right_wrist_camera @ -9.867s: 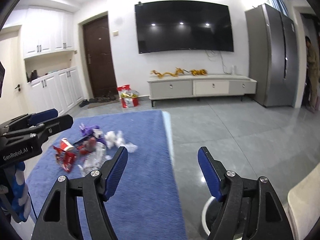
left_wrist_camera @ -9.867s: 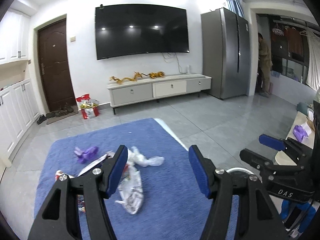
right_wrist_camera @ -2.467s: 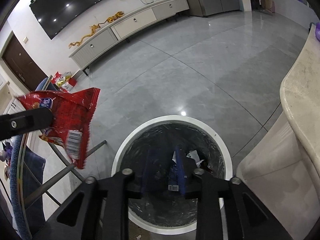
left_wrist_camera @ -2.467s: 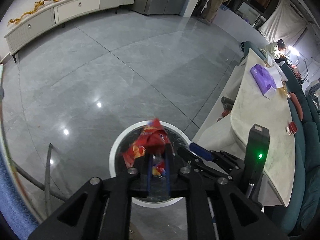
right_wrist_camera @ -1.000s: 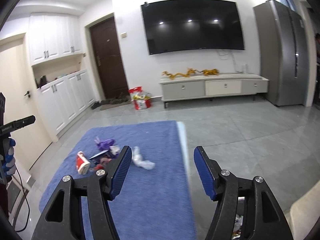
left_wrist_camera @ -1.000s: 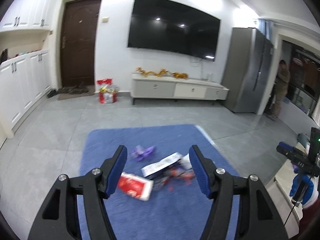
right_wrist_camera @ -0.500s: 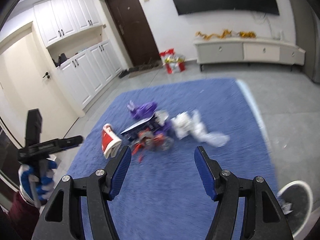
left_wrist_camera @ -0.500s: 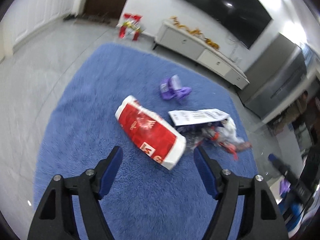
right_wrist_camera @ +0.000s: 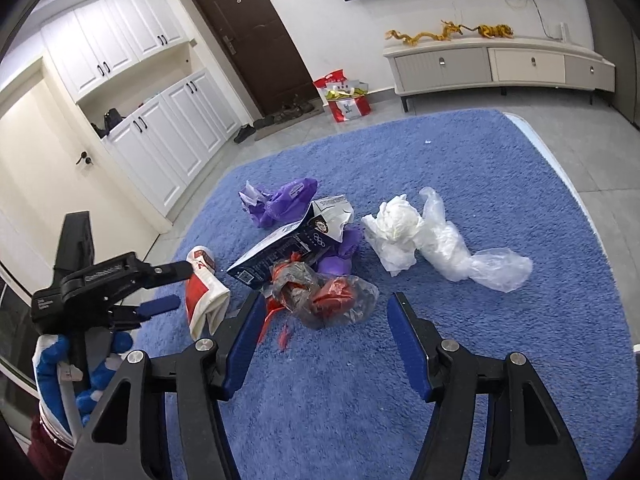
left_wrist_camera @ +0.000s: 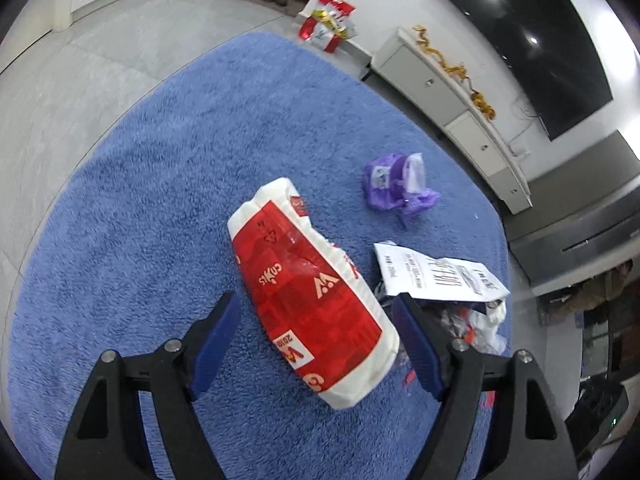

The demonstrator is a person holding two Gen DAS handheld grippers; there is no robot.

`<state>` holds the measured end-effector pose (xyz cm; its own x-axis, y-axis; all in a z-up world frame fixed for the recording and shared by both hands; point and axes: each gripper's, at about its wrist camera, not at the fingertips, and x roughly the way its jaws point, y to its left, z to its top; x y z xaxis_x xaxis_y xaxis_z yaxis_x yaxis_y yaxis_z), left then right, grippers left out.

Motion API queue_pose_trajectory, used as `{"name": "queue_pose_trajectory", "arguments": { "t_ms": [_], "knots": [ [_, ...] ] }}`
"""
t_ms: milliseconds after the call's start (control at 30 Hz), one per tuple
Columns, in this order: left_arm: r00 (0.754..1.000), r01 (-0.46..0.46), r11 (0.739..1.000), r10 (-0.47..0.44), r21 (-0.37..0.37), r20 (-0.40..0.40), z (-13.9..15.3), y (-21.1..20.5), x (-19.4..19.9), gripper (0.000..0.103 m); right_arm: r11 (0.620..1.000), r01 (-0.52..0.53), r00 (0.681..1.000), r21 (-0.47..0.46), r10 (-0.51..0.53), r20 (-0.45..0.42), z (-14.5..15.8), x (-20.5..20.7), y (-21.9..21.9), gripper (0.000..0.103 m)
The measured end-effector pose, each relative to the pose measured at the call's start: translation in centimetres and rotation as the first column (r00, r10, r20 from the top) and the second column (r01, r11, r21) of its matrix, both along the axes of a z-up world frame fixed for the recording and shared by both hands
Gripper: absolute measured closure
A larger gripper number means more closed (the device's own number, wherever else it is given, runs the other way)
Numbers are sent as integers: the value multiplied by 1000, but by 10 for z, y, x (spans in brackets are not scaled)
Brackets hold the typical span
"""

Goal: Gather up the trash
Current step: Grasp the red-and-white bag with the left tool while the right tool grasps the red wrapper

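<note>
Two grippers hung open over the blue rug (right_wrist_camera: 520, 208) — the left gripper (left_wrist_camera: 316, 344), jaws just widened, straddled the red-and-white packet (left_wrist_camera: 312, 296) untouched; the right gripper (right_wrist_camera: 326, 340) empty, near the crumpled red wrapper (right_wrist_camera: 332, 300).

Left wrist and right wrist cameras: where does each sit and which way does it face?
Left wrist: on the left gripper, looking down at the red-and-white plastic packet on the blue rug; open fingers show.
Right wrist: on the right gripper, facing the crumpled clear bag with red scraps; a gloved hand shows.
Shared: packet, rug.
</note>
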<state>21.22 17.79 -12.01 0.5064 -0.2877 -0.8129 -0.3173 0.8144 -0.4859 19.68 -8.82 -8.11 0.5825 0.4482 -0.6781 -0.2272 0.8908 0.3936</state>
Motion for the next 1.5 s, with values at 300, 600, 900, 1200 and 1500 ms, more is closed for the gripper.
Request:
{"name": "queue_pose_trajectory", "arguments": {
  "t_ms": [300,600,900,1200,1500],
  "knots": [
    [997,-50,998,48,-30,-56,-16,-1,10,28,1000,0,1000,23,1,-5,-5,4,7,81],
    [997,-72,995,70,-62,-39,-18,5,-5,42,999,-52,998,5,51,34,5,-9,15,91],
    [997,-77,991,77,-112,-3,-19,13,-27,51,996,-85,993,-12,86,77,23,-33,10,92],
    [998,-20,990,28,-142,54,-7,23,-53,80,997,-75,991,-12,76,107,36,-58,-8,92],
    [996,-2,992,12,-123,84,10,38,-71,82,998,-69,988,-4,69,135,44,-80,-25,92]
  ]
}}
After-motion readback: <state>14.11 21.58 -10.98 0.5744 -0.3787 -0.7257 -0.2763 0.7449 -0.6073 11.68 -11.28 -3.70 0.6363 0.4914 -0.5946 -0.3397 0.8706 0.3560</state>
